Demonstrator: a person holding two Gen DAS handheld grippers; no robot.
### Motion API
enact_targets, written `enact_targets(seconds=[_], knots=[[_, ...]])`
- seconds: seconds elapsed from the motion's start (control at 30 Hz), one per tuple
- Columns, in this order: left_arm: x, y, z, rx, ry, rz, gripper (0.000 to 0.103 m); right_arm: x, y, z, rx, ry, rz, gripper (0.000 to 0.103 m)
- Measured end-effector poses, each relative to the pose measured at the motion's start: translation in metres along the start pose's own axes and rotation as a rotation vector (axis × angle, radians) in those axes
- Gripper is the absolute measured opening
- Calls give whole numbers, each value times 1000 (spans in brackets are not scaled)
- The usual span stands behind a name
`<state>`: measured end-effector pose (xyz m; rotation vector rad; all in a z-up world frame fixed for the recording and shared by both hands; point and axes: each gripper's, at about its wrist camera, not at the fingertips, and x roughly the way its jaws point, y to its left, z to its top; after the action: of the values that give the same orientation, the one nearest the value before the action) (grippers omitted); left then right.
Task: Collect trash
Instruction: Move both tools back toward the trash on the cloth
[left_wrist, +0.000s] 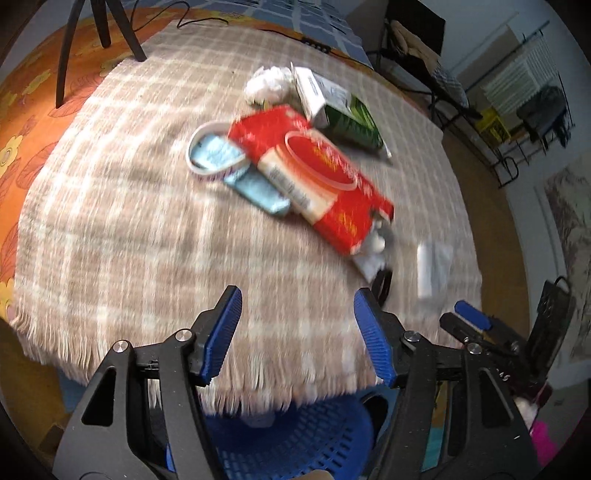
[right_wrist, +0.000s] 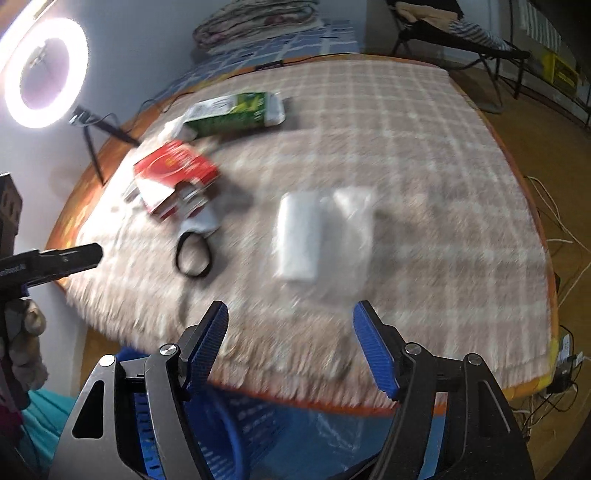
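Left gripper (left_wrist: 297, 336) jaws open, empty, over counter (left_wrist: 110, 221) edge. Trash sits mid-counter: lid ring (left_wrist: 207, 155), red box (left_wrist: 317, 173), green carton (left_wrist: 351, 118), then white packet (right_wrist: 299, 236) to the right. Right gripper (right_wrist: 290, 345) jaws open, empty. Blue basket (left_wrist: 295, 443) below the edge.

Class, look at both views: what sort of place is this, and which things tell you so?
Probably a room in a home: a table under a fringed checked cloth, a folding chair and folded blankets by the wall.
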<state>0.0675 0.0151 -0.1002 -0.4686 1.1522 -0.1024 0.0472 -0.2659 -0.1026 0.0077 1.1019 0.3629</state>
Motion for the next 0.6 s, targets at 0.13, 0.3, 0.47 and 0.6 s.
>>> enact_targets(seconds=[0.13, 0.3, 0.47, 0.6], knots=[[-1, 7, 24, -36, -36, 14, 65, 7, -10, 11, 5, 3, -20, 70], [-1, 20, 71, -58, -92, 50, 65, 17, -19, 22, 28, 23, -14, 70], [14, 31, 116, -76, -123, 71, 65, 27, -19, 31, 23, 45, -15, 70], [34, 35, 144, -86, -116, 57, 65, 38, -18, 39, 29, 66, -2, 70]])
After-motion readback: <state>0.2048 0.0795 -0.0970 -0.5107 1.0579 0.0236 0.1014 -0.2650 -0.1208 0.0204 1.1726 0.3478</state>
